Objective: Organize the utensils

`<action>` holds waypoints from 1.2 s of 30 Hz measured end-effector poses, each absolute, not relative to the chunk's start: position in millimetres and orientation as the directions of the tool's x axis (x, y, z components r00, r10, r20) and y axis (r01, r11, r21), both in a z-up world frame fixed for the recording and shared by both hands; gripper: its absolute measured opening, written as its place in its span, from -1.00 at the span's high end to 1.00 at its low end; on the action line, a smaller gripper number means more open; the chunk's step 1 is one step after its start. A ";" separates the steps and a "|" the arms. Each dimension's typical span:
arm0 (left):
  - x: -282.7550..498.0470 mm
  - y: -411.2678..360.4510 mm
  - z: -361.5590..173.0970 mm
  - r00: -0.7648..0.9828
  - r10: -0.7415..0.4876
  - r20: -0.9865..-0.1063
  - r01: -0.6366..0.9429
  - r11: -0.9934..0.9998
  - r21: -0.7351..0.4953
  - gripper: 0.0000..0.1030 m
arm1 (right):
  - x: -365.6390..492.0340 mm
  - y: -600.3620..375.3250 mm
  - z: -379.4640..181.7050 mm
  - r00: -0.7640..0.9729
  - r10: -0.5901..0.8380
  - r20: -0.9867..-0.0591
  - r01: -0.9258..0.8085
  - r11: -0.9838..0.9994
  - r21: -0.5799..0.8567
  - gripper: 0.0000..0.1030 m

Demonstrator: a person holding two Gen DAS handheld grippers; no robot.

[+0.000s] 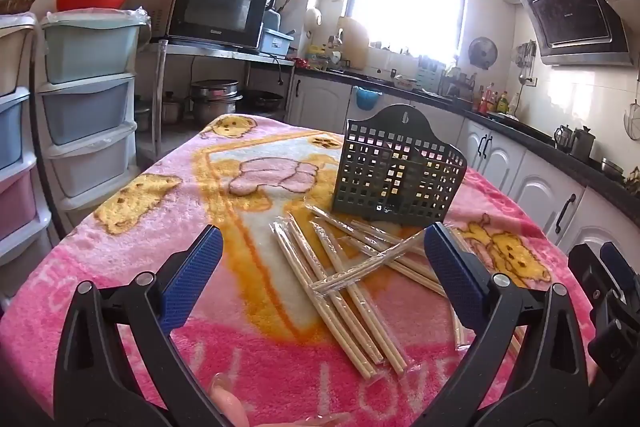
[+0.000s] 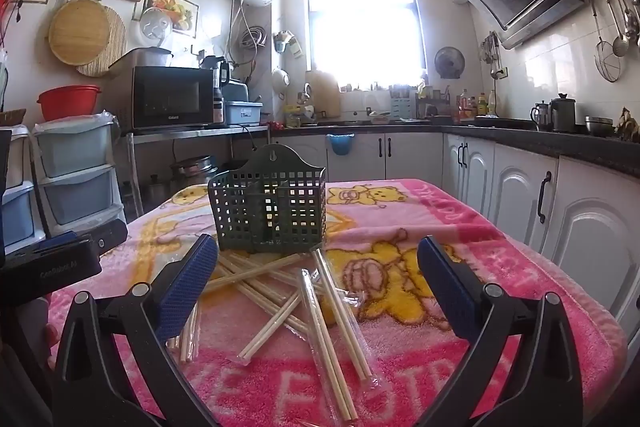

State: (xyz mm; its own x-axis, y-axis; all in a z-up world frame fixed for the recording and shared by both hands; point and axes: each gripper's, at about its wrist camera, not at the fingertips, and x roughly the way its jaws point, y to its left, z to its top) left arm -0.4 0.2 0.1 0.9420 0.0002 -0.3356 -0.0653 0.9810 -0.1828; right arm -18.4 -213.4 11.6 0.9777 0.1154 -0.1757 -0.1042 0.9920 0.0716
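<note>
Both tongs, left [image 1: 322, 259] and right [image 2: 318, 265], gape wide and empty above the chopsticks [image 1: 340, 291], which lie flat, crisscrossed in many directions on the tabletop [image 1: 168, 227] before the upright basket [image 1: 400, 171].

dark green basket [image 2: 270, 211], pink cartoon-bear blanket [image 2: 480, 267]

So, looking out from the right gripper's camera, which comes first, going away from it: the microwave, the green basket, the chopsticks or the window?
1. Wrapped chopsticks, scattered on the blanket just ahead of the open right gripper.
2. Green basket, upright behind the chopsticks, slightly left.
3. Microwave, on the shelf at the left wall.
4. Window, at the far end of the kitchen.
</note>
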 end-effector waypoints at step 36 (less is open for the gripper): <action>-2.9 0.5 -0.1 0.942 0.004 -0.335 -0.065 0.983 -0.172 -0.81 | -20.5 -210.2 13.5 0.977 0.118 -0.175 -0.109 0.992 0.064 -0.88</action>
